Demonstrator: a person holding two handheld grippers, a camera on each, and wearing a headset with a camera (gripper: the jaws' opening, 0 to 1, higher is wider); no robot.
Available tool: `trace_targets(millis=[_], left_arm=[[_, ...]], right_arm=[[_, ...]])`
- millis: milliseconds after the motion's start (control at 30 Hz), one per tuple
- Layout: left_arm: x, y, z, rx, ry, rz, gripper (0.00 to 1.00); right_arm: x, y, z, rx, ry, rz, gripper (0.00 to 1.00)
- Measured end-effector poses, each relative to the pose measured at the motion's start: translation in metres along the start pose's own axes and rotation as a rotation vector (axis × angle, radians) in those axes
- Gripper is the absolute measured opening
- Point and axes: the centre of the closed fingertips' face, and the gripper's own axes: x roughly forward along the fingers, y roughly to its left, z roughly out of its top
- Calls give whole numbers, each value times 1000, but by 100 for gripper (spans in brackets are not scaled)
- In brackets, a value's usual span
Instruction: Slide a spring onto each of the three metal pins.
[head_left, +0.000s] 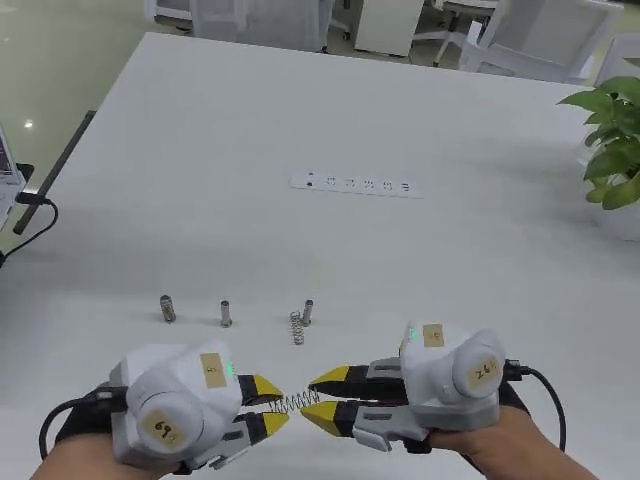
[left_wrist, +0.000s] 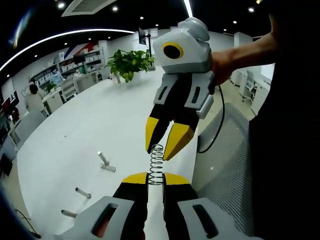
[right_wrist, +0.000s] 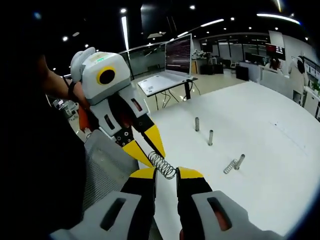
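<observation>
Holding small steel coil spring (head_left: 297, 402) airborne: left hand-held gripper (head_left: 284, 405) clenched on it; right hand-held gripper (head_left: 306, 398) brackets the other end, clamp unclear, likely regripping for alignment. Bare grey metal pin (head_left: 226, 313) at 11 o'clock.

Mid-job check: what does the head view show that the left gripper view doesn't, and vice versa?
Head view: numbered stickers on the backs of the left gripper and right gripper, both seen from above.
Left gripper view: ceiling lights and a mesh chair beside the table.
Both: the spring between the two grippers, the three pins, one end pin wearing a spring, a loose spring lying by the other end pin, and the plant.
</observation>
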Motion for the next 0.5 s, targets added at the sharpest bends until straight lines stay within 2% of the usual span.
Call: trace_targets(millis=[133,500], left_arm=[[0,-1,-1,0,1,-8,3],[7,-5,-1,19,12,-30,2]], right_arm=[[-1,2,2,-1,-3,16,12],[-4,5,1,-45,48,33,11]])
